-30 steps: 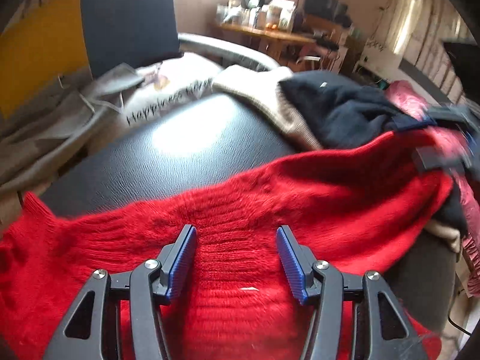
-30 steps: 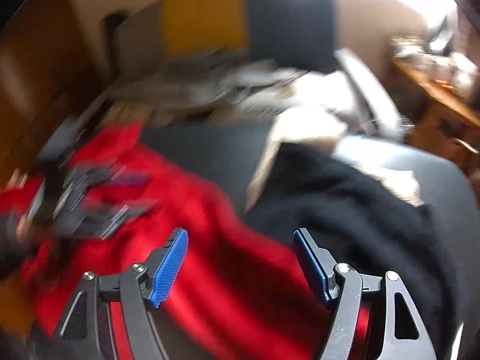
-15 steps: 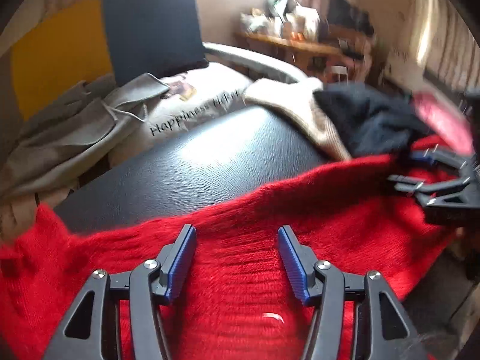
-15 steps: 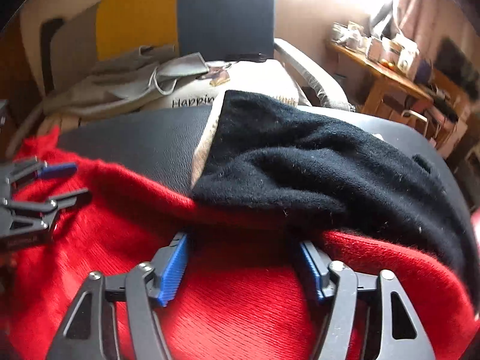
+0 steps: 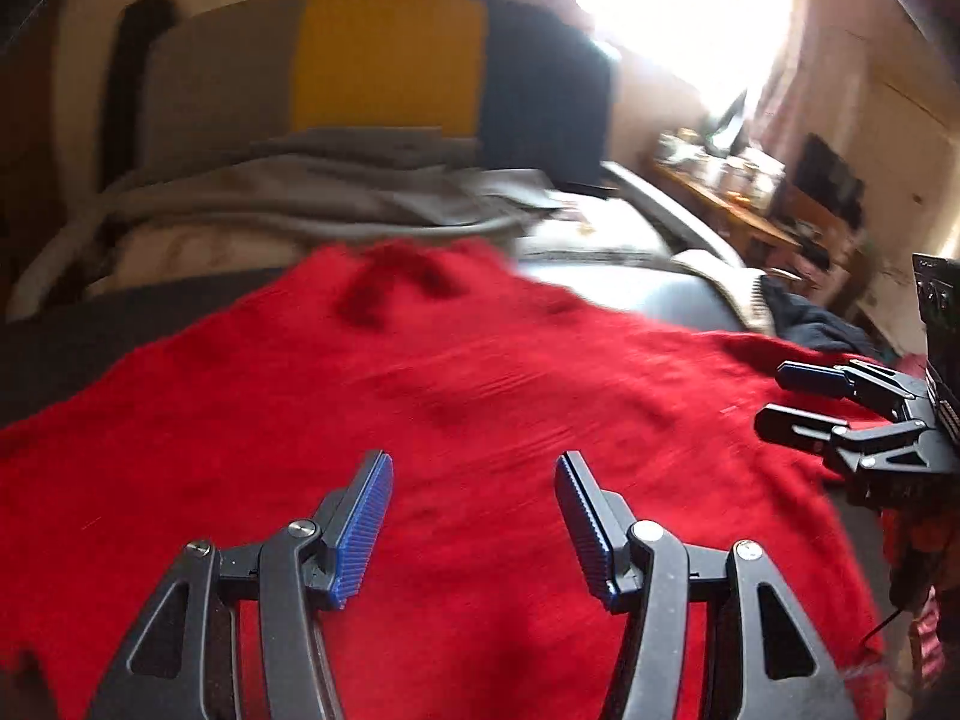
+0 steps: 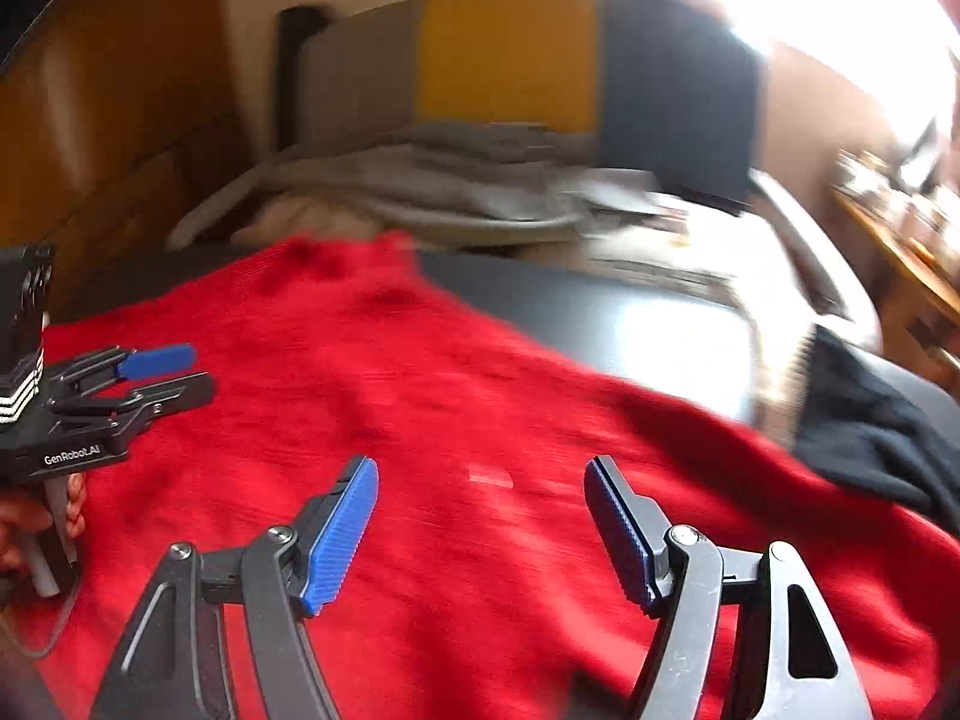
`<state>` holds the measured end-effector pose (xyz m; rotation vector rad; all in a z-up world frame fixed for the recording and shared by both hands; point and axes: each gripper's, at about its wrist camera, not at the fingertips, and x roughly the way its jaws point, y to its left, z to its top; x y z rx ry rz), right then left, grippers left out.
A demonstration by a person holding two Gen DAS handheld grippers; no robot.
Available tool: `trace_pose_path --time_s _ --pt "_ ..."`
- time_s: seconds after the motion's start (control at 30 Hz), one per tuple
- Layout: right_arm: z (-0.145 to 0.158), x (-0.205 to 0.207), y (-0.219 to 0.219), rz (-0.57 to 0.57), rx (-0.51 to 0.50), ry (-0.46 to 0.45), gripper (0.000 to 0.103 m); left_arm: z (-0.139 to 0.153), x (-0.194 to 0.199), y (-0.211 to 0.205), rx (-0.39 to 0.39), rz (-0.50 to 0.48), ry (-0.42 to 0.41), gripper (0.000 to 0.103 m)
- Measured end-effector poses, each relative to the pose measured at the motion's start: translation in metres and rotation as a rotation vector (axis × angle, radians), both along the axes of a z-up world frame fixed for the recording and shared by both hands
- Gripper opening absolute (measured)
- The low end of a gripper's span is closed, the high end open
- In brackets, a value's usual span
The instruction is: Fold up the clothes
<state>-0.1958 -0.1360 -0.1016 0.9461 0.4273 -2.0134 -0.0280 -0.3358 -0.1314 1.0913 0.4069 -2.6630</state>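
- On the dark surface [image 5: 54, 336], in the left wrist view, a red sweater [image 5: 456, 384] lies spread wide, filling most of the lower frame.
- The left gripper [image 5: 474, 510] hangs over the near part of the sweater, its blue-padded fingers [image 5: 363, 534] spread apart with nothing between them.
- At the right edge the right gripper [image 5: 804, 402] reaches in over the sweater's side, its two fingers apart and empty.
- Beyond the sweater's far edge lie grey garments [image 5: 312, 198], and a black garment [image 5: 810, 324] sits just past the sweater on the right; behind them stands a grey, yellow and dark blue backrest [image 5: 384, 60].
- In the right wrist view, the red sweater [image 6: 480, 420] again covers the near surface [image 6: 600, 312], whose bare dark part shows a bright glare beyond it.
- The right gripper [image 6: 480, 516] is held over the sweater with its fingers wide and gripping nothing.
- At the left the left gripper [image 6: 168, 372] shows from the side, fingers parted above the cloth, a hand [image 6: 36, 516] holding its handle.
- The black garment [image 6: 870, 438] lies at the right, touching the sweater's edge.
- Both views are blurred.
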Motion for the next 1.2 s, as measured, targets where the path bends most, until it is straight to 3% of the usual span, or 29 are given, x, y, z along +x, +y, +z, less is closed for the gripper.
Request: trace_pose_path --time_s 0.1,0.2,0.33,0.43,0.6,0.7,0.83,1.0,1.07,1.1,1.13,1.17,1.2 --pt "-0.014 0.018 -0.039 0.030 0.012 -0.023 0.073 -0.014 0.023 -0.023 0.016 0.059 -0.048 0.058" --pt "-0.033 0.027 -0.060 -0.009 0.102 0.007 0.073 -0.023 0.038 -0.035 0.028 0.076 -0.064 0.057" --pt "-0.047 0.024 -0.043 -0.102 0.087 0.014 0.092 -0.026 0.045 -0.036 0.027 0.076 -0.060 0.057" --pt "-0.052 0.017 -0.029 -0.151 0.045 -0.032 0.094 -0.026 0.048 -0.038 0.026 0.074 -0.055 0.057" --pt "-0.053 0.014 -0.034 -0.138 0.069 -0.032 0.103 -0.015 0.050 -0.039 0.031 0.105 -0.044 0.055" --pt "-0.050 0.014 -0.033 -0.145 0.073 -0.035 0.103 -0.002 0.070 -0.023 0.101 0.077 0.023 0.056" --pt "-0.034 0.026 0.054 -0.274 -0.064 -0.094 0.103 -0.009 0.099 0.013 0.136 0.017 0.011 0.056" --pt "-0.012 0.041 0.167 -0.438 -0.241 -0.169 0.103 -0.023 0.117 0.044 0.050 -0.026 -0.025 0.057" --pt "-0.004 0.047 0.213 -0.504 -0.313 -0.199 0.102 -0.023 0.119 0.045 0.052 -0.029 -0.022 0.058" --pt "0.001 0.050 0.235 -0.536 -0.349 -0.214 0.097 -0.023 0.119 0.044 0.061 -0.030 -0.021 0.059" --pt "0.005 0.053 0.258 -0.569 -0.384 -0.229 0.080 -0.024 0.119 0.043 0.068 -0.031 -0.014 0.059" --pt "0.009 0.056 0.281 -0.601 -0.420 -0.244 0.056 -0.024 0.120 0.044 0.065 -0.030 -0.010 0.059" --pt "0.014 0.059 0.303 -0.634 -0.456 -0.259 0.048 -0.024 0.120 0.046 0.058 -0.030 -0.009 0.059"
